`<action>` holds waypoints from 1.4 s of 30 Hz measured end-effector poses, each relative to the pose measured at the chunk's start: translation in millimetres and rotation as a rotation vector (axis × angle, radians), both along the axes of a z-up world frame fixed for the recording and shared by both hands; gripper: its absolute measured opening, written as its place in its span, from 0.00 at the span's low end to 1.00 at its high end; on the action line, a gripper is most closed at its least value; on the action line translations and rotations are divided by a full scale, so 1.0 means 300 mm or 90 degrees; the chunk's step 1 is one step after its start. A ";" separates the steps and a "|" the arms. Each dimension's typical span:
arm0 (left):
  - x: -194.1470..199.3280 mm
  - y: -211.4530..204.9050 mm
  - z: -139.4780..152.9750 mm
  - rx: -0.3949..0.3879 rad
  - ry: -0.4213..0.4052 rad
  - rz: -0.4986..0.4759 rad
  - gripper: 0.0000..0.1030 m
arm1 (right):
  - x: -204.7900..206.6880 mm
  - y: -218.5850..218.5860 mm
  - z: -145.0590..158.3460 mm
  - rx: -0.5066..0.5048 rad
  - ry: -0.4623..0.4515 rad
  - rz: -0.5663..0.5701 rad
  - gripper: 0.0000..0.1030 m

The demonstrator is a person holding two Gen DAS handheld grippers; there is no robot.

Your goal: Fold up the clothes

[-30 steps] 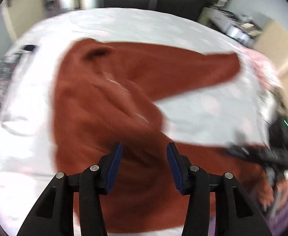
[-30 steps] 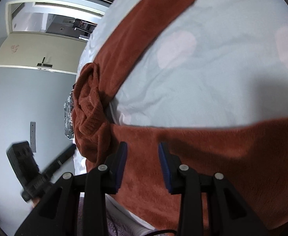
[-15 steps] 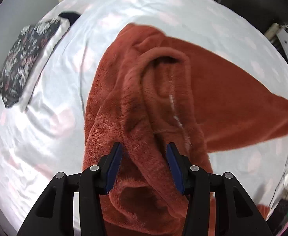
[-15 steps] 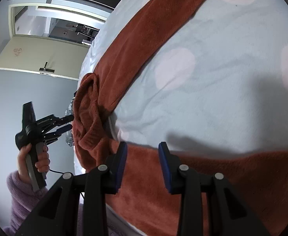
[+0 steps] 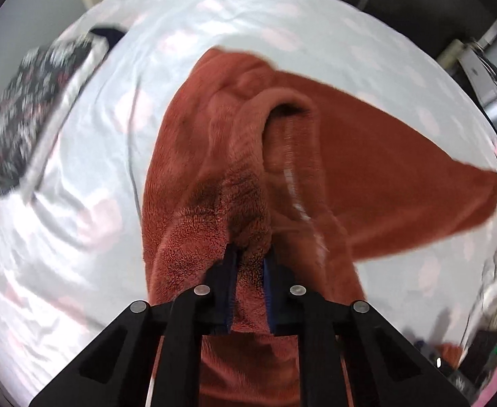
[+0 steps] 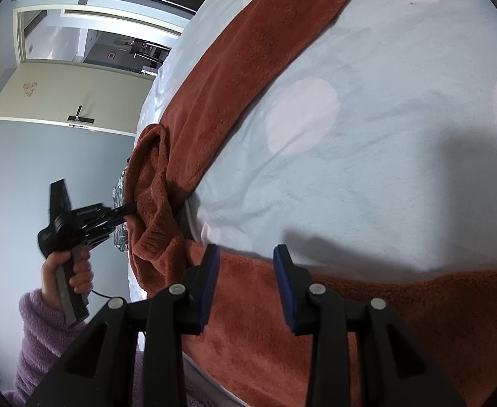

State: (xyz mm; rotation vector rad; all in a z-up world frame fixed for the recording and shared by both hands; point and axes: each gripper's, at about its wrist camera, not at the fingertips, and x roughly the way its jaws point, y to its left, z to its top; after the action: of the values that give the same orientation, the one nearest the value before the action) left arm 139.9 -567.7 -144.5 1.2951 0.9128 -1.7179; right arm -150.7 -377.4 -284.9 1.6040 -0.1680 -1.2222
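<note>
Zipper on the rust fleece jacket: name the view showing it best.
Left wrist view. The zipper runs pale down the rust fleece jacket from its collar, just right of the left gripper pinching a fleece fold. The right wrist view shows only fleece, no zipper.

Rust-orange fleece (image 5: 367,156) with a pale zip line. Pale blue sheet (image 6: 401,135) dotted with faint pink spots. Black pillow (image 5: 28,112) with a small white-and-pink floral print. Black gripper (image 6: 245,291) with blue pads (image 6: 211,281). Lilac fuzzy sleeve (image 6: 41,335). Grey-blue wall (image 6: 28,166), cream door (image 6: 79,91).
</note>
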 end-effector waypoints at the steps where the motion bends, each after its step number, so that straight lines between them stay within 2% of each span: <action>1: -0.008 0.015 0.032 -0.005 0.000 -0.016 0.13 | 0.002 0.001 0.002 -0.001 -0.001 0.001 0.32; 3: -0.043 0.045 0.101 -0.016 0.007 -0.052 0.12 | 0.006 0.002 0.006 -0.003 -0.002 0.002 0.32; 9: -0.203 0.112 0.122 -0.010 -0.008 -0.131 0.10 | 0.020 0.009 0.020 -0.011 -0.004 0.007 0.32; 13: -0.296 0.129 -0.020 0.022 -0.054 -0.157 0.10 | 0.007 0.020 0.009 -0.009 -0.012 -0.005 0.32; 17: -0.325 0.116 -0.155 0.057 -0.095 -0.133 0.10 | 0.003 0.015 0.000 -0.008 -0.019 -0.006 0.32; 20: -0.310 0.097 -0.195 0.075 -0.103 -0.110 0.14 | 0.001 0.001 -0.011 -0.008 -0.023 0.000 0.32; 23: -0.307 0.092 -0.180 0.087 -0.116 -0.100 0.15 | -0.003 -0.011 -0.023 -0.007 -0.030 0.004 0.32; 24: -0.312 0.096 -0.170 0.085 -0.133 -0.103 0.17 | -0.004 -0.013 -0.025 -0.007 -0.034 0.004 0.32; 26: -0.326 0.106 -0.148 0.074 -0.175 -0.110 0.36 | -0.003 -0.013 -0.026 -0.011 -0.042 0.003 0.32; 28: -0.344 0.121 -0.127 0.058 -0.202 -0.119 0.47 | -0.002 -0.011 -0.023 -0.014 -0.046 0.004 0.32; 30: -0.367 0.139 -0.125 0.060 -0.228 -0.132 0.48 | 0.000 -0.008 -0.019 -0.017 -0.046 0.004 0.32; 33: -0.390 0.155 -0.175 0.069 -0.289 -0.135 0.48 | 0.000 -0.003 -0.017 -0.019 -0.049 0.002 0.32; 36: -0.399 0.160 -0.249 0.064 -0.372 -0.136 0.48 | -0.001 0.004 -0.017 -0.022 -0.047 -0.018 0.32; 39: -0.384 0.158 -0.314 0.058 -0.430 -0.131 0.48 | -0.006 0.013 -0.023 -0.022 -0.050 -0.021 0.32; 42: -0.372 0.162 -0.331 0.052 -0.443 -0.133 0.49 | -0.014 0.007 -0.032 -0.020 -0.057 -0.026 0.32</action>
State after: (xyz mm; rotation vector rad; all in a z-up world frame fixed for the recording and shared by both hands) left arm 28.2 -519.2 -243.9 1.9211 0.4497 -1.2241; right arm -155.0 -375.5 -294.4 1.6354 -0.2778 -1.1738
